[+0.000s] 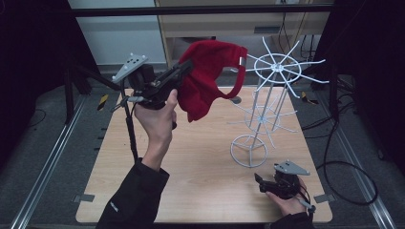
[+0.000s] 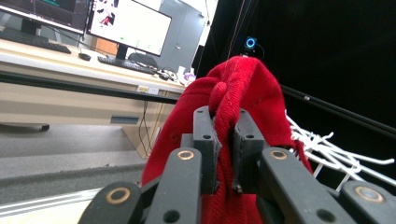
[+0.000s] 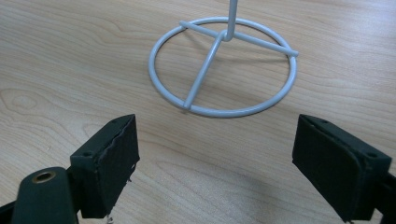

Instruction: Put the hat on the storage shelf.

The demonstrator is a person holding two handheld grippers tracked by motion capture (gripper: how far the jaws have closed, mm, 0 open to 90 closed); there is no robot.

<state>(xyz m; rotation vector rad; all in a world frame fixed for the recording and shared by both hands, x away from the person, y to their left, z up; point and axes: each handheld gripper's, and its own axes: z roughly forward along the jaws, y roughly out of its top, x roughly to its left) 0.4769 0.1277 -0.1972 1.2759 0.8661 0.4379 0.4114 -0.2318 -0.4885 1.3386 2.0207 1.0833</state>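
Note:
A red cap (image 1: 207,74) hangs in the air above the table's far left part, its back strap reaching toward the white wire rack (image 1: 277,71). My left gripper (image 1: 184,69) is shut on a fold of the red cap (image 2: 238,93), the cloth pinched between its black pads (image 2: 208,140). The rack stands on the wooden table (image 1: 191,162) on a ring base (image 1: 249,150) and bears spoked arms at two levels. My right gripper (image 1: 260,181) rests low at the table's near right corner, open, with the rack's ring base (image 3: 223,65) just ahead of its pads (image 3: 114,163).
Black frame posts and floor rails flank the table on both sides. Cables (image 1: 344,157) lie on the floor at the right. Behind the table stands a desk (image 2: 70,65) with monitors and keyboards.

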